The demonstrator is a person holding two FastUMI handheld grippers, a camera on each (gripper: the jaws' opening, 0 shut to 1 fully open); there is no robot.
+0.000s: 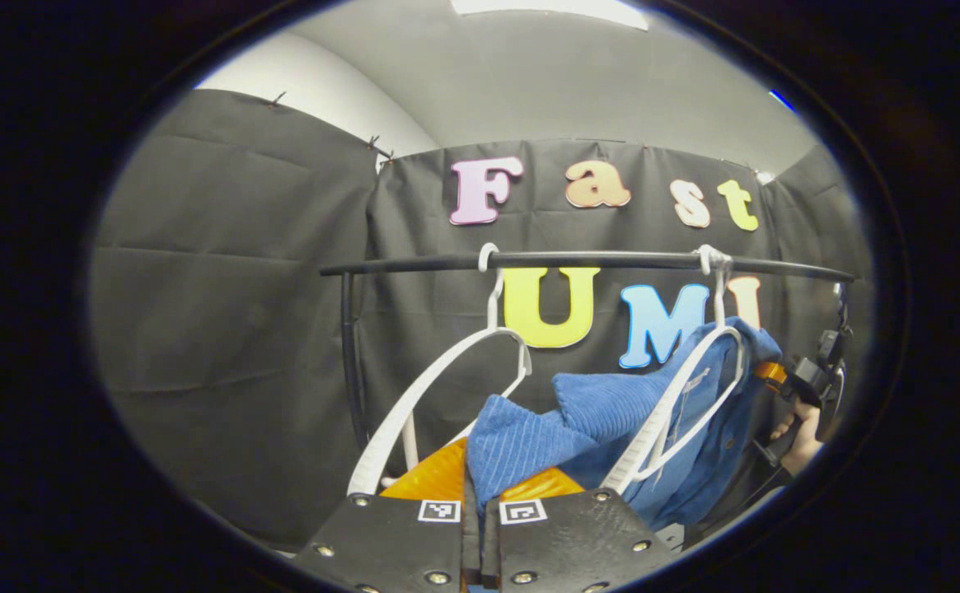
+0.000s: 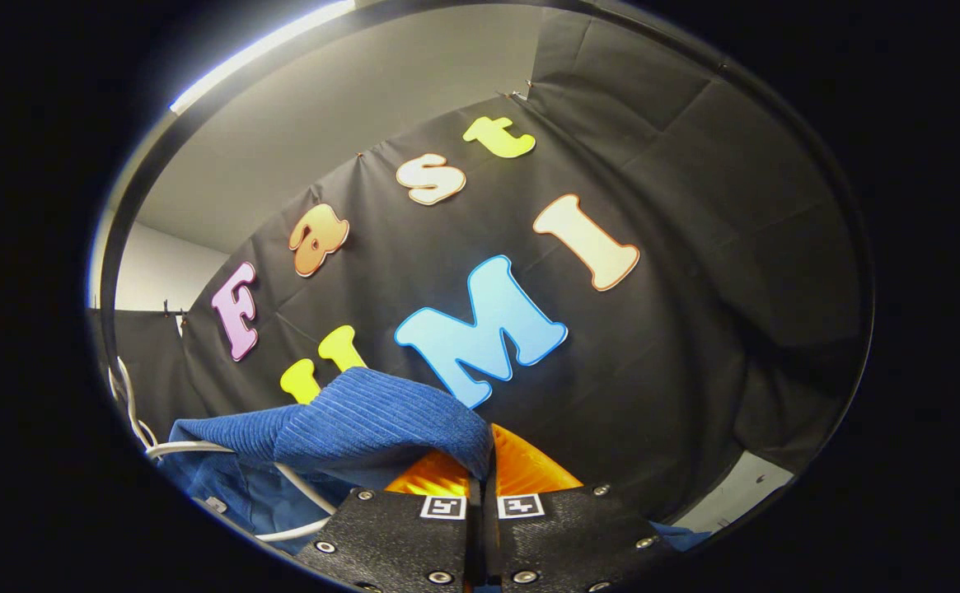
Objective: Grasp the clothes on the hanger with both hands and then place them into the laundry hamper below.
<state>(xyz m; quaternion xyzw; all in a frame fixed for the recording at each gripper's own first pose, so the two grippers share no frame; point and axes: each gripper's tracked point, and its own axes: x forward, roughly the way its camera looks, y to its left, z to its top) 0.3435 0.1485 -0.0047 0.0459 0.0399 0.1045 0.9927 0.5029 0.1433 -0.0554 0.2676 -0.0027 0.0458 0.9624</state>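
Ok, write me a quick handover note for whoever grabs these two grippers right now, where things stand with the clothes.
Left hand-held gripper: shut on the blue garment, pinching a fold.
Right hand-held gripper: shut on the same garment at another edge.
The garment is partly draped on the white hanger hooked on the black rail; a second white hanger hangs bare beside it.
Done: both grasps.
Left: pull the garment free and lower it into the hamper below.

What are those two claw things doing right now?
Left gripper: closed, pinching the blue garment.
Right gripper: closed, pinching the same blue garment.
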